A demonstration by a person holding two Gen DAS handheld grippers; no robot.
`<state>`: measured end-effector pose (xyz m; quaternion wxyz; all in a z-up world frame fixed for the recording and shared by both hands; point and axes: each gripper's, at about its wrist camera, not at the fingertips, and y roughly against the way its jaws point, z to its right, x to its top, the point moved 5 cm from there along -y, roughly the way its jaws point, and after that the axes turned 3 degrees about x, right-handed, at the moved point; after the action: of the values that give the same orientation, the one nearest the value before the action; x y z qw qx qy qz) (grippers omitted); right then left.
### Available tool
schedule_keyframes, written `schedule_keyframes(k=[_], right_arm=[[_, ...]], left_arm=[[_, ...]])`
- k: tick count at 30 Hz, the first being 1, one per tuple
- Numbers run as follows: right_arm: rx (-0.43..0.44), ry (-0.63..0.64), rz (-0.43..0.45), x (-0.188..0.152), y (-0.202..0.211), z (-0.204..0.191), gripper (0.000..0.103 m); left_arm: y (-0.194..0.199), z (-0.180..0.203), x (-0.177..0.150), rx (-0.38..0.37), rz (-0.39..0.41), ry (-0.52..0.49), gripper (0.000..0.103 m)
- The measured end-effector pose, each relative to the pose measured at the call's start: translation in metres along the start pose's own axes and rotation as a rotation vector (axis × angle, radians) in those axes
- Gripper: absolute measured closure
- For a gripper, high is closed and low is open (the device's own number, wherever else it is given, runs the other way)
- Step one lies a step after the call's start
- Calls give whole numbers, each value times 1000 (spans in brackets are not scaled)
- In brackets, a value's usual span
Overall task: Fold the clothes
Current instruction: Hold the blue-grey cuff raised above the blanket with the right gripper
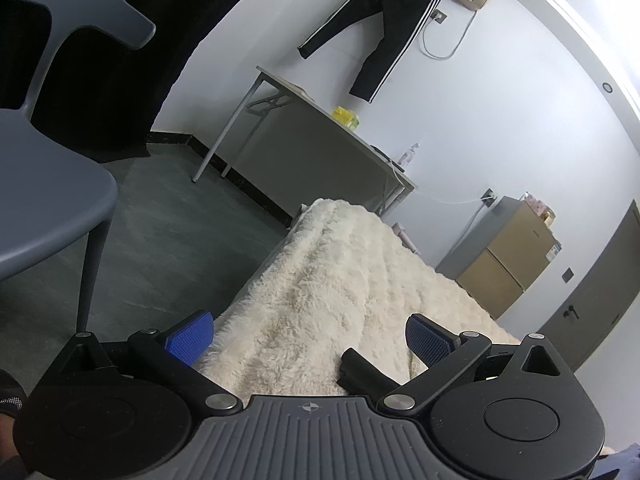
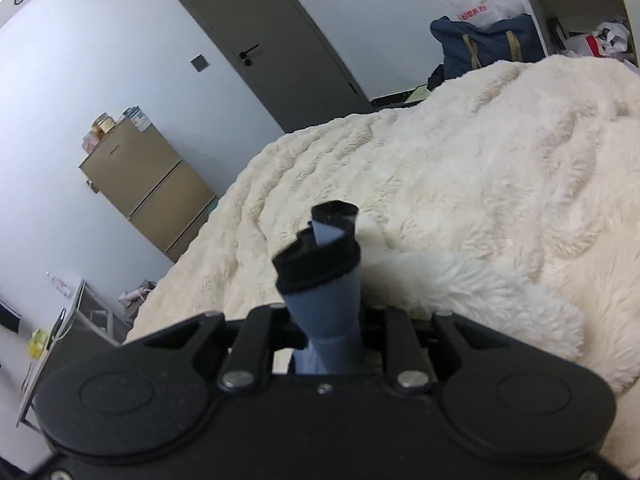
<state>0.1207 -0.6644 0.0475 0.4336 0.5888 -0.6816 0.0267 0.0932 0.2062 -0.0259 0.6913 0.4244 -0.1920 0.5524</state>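
Note:
A blue garment with a black ribbed cuff sticks up out of my right gripper. That gripper is shut on it, and the cloth hides the fingertips. It is held just above a cream fluffy blanket that covers the bed. My left gripper stands open over the near end of the same blanket, with its blue pads wide apart. A small dark piece lies on the blanket between the left fingers; I cannot tell what it is.
A grey chair stands close on the left. A folding table is against the far wall, with black striped trousers hanging above it. A brown cabinet, a grey door and a navy bag lie beyond the bed.

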Motion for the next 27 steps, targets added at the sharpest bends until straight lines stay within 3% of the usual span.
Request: schedule_keyframes(k=[5, 8, 13, 22, 27], right_arm=[[13, 87, 11, -6, 15, -12, 85], [21, 154, 12, -10, 7, -11, 94], [20, 170, 48, -13, 3, -13, 95], [-8, 233, 201, 44, 26, -47, 96], [47, 375, 177, 15, 21, -92, 96]], left_arm=[[-1, 0, -1, -1, -5, -6, 2], [-3, 2, -3, 8, -18, -24, 2], [1, 2, -2, 4, 4, -20, 2], [0, -2, 0, -11, 0, -1, 2], [-2, -3, 0, -12, -9, 13, 2]])
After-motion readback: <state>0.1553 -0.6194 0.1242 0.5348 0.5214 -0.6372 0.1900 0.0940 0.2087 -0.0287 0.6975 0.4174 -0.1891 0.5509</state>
